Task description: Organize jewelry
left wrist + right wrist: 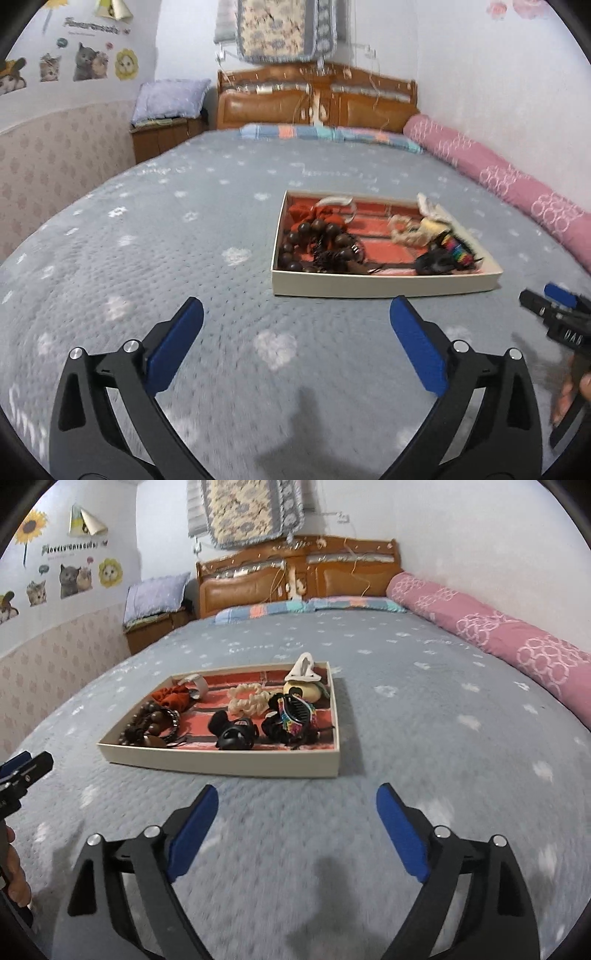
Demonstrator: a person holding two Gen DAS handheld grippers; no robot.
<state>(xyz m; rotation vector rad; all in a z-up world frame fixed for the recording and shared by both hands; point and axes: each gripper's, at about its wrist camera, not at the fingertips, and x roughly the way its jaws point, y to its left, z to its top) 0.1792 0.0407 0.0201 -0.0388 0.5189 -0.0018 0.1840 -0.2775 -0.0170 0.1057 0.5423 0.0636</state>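
Cream cardboard tray [236, 766], red-lined, holds round wooden beads [147, 723], braided scrunchie [245, 701]; both tools spread, empty.

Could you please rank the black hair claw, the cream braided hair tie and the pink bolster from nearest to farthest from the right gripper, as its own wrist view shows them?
Measured from the right gripper:
1. Black hair claw, at the tray's near edge, slightly left.
2. Cream braided hair tie, deeper in the tray, mid-section.
3. Pink bolster, far right along the wall.
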